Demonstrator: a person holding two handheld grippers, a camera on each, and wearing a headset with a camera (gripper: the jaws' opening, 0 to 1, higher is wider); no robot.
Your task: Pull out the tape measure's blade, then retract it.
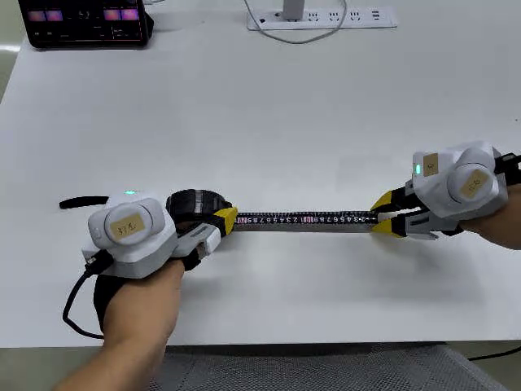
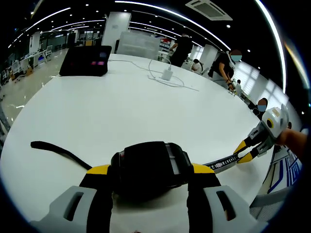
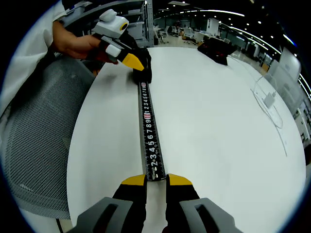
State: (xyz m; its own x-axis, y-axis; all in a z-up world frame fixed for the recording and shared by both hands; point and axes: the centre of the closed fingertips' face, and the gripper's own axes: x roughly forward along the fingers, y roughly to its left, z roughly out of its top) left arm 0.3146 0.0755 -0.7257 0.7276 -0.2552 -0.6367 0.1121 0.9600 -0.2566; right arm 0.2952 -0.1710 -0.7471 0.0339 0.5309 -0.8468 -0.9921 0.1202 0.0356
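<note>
Black and squat, the tape measure's case [image 1: 194,204] sits on the white table [image 1: 285,122] in the head view. The left gripper [image 1: 208,220] is clamped around it, one yellow tip showing at the mouth where the blade [image 1: 305,219] leaves. The blade runs in a straight line from the case to the right gripper [image 1: 379,214], whose yellow tips are closed above and below its far end. A black strap [image 1: 81,202] lies flat on the side of the case away from the blade. In the left gripper view the case [image 2: 150,167] fills the gap between the jaws of the left gripper [image 2: 150,171], held on both flanks, and the blade [image 2: 221,165] leaves it toward the right gripper [image 2: 245,151], well apart from the case. In the right gripper view the blade [image 3: 149,136] points straight back along the jaws to the case [image 3: 146,68] and the left gripper [image 3: 133,60]. The right gripper [image 3: 156,180] is pinched on the low-number end, though whether it bites the hook or the blade just behind it is hard to tell. By my reading the pull-out is largely done. Retracting calls for the right gripper to travel along the blade's long axis toward the case, keeping in line with the mouth so the blade feeds in without kinking.
</note>
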